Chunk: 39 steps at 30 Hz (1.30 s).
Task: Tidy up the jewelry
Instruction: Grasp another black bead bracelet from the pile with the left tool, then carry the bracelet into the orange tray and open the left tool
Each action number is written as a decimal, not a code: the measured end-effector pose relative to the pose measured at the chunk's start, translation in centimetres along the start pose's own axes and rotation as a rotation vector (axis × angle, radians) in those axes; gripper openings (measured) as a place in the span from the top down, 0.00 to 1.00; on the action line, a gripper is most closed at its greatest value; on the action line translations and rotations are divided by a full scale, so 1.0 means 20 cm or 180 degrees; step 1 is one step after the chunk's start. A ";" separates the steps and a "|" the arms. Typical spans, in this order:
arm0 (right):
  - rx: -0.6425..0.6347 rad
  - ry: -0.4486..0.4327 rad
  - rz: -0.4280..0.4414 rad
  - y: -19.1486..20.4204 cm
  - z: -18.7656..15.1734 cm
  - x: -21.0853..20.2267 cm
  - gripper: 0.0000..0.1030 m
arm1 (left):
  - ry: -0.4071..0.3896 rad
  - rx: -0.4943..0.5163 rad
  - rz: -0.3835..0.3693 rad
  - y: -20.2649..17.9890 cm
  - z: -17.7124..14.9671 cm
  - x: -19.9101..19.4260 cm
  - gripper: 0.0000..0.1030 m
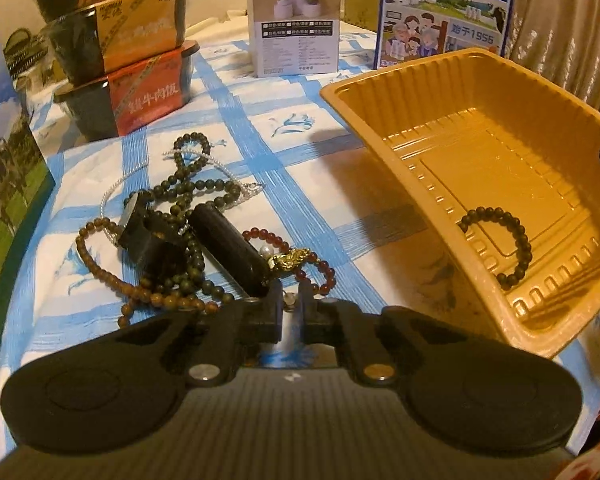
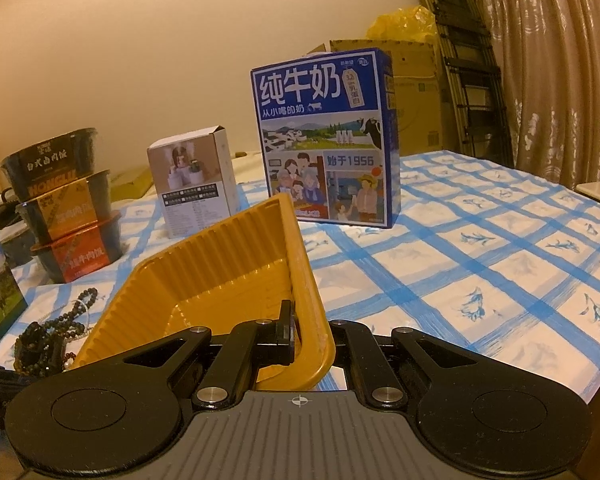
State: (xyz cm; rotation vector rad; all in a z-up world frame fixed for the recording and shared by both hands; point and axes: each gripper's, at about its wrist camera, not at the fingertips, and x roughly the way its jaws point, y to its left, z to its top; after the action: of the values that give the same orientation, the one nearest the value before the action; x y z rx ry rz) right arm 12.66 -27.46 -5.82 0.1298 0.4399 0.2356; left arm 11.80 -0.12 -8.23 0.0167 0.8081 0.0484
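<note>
Closest to us, our left gripper (image 1: 290, 300) has its jaws drawn nearly together over a small pale bead at the near end of the jewelry heap, though we cannot tell whether they truly pinch it. Just beyond lie a red bead bracelet (image 1: 300, 256) with a gold charm (image 1: 288, 260), a black cylinder (image 1: 230, 246), a brown bead strand (image 1: 112, 268), dark green bead strands (image 1: 188, 184) and a thin silver chain (image 1: 116, 188), all tangled on the blue-checked tablecloth (image 1: 284, 148).

Our right gripper (image 2: 298, 328) is clamped on the rim of the orange plastic tray (image 2: 220, 276), one finger inside and one outside the wall, holding it tilted. Inside the tray rests a dark bead bracelet (image 1: 500, 244) against its low side wall.

Toward the far edge stand a blue milk carton (image 2: 324, 136), a small white box (image 2: 192, 184) and stacked instant-meal bowls (image 2: 64, 208).
</note>
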 end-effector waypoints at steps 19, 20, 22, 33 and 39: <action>-0.0113 -0.0087 -0.0005 0.03 0.00 -0.02 0.94 | -0.0258 0.0102 -0.1041 -0.20 0.15 -0.31 0.94; -0.0118 -0.0091 -0.0006 0.03 -0.01 -0.02 0.94 | -0.0208 0.0117 -0.1088 -0.22 0.16 -0.29 0.94; -0.0118 -0.0092 -0.0005 0.03 -0.01 -0.02 0.95 | -0.0130 0.0092 -0.1119 -0.25 0.15 -0.24 0.94; -0.0118 -0.0092 -0.0004 0.03 -0.01 -0.02 0.94 | -0.0248 0.0041 -0.1174 -0.25 0.12 -0.31 0.80; -0.0116 -0.0094 -0.0008 0.03 -0.01 -0.02 0.94 | -0.0347 0.0108 -0.0848 -0.08 0.02 -0.45 0.80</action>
State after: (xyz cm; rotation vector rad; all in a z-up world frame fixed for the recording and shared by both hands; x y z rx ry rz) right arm 12.08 -26.99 -5.66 0.0971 0.4061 0.2389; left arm 5.98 -2.11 -1.46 -0.0560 0.6966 -0.2163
